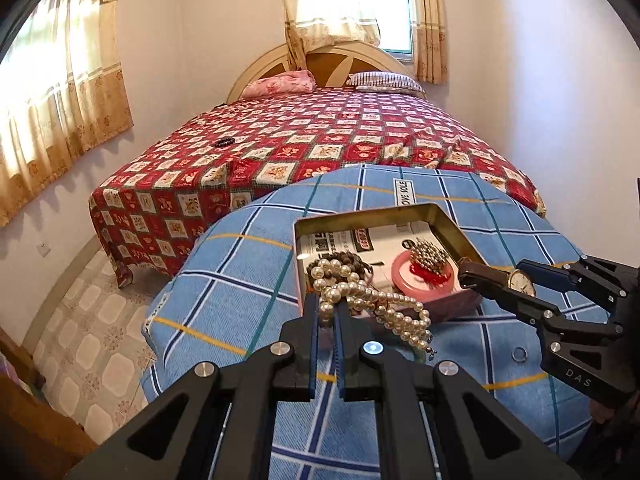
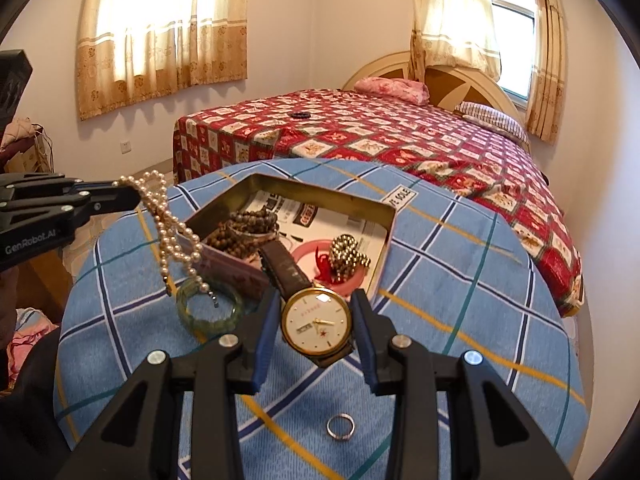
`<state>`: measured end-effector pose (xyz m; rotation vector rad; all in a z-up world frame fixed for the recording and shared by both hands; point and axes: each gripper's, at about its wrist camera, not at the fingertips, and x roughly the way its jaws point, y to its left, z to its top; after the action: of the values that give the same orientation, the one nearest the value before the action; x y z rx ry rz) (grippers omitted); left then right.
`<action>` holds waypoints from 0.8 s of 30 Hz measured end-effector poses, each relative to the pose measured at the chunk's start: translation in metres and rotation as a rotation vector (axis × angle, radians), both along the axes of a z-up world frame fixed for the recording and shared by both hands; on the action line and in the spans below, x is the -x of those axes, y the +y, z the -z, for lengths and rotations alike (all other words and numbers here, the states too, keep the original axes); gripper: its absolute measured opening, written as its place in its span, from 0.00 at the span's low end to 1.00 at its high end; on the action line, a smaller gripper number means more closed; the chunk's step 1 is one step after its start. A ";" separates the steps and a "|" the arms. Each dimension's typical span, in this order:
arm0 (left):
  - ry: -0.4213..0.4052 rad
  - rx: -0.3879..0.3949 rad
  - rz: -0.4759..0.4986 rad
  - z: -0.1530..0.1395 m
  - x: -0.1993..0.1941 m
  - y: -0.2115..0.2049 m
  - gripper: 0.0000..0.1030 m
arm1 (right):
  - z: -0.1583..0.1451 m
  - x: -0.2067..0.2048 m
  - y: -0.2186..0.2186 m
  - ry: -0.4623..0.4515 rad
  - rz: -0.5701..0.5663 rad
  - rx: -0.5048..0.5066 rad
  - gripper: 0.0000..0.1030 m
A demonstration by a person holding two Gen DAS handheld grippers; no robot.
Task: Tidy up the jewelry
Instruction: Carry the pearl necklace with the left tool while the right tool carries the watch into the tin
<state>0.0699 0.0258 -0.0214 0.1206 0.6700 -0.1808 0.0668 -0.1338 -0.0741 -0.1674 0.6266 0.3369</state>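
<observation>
— Where's the jewelry right now?

— Mostly at the tin (image 2: 390, 224), which sits open on the blue checked cloth (image 2: 460, 280). Inside it lie brown beads (image 2: 240, 228), a pink ring dish (image 2: 308, 256) and a gold bead cluster (image 2: 346, 254) with a red tassel, all on printed paper.

— And the pearls?

— The pearls (image 1: 360, 296) hang from the left gripper (image 1: 329, 312), its jaws clenched on the strand. From the right view the strand (image 2: 168, 224) drapes down past the tin's near corner, its lower end over a green bangle (image 2: 210, 308) lying flat on the cloth.

— What has the right gripper got?

— The right gripper (image 2: 316, 320) grasps a watch (image 2: 316, 322) by the case, 1 blue pad on each side. White dial, gold rim, brown strap rising toward the tin. In the left view the watch (image 1: 522, 282) sits just beside the tin's right edge, lifted off the cloth.

— Anything loose?

— 1 silver ring (image 2: 341, 427) lies on the cloth below the watch, apart from everything else. Behind the table stands a bed (image 1: 320, 140) with a red patterned cover, and 1 small dark object (image 1: 224, 143) lies on it; I can't tell what it is.
</observation>
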 end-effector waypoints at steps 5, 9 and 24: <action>-0.011 -0.004 -0.002 -0.006 -0.012 0.000 0.05 | -0.005 -0.008 0.002 -0.008 0.006 -0.007 0.37; -0.021 -0.007 0.005 -0.011 -0.019 -0.002 0.06 | -0.008 -0.014 0.003 -0.013 0.006 0.000 0.37; -0.034 -0.022 0.021 -0.019 -0.045 -0.014 0.06 | -0.013 -0.028 0.003 -0.017 0.013 0.006 0.37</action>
<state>0.1154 0.0122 -0.0024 0.1514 0.6376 -0.1909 0.0946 -0.1308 -0.0607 -0.1713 0.6112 0.3207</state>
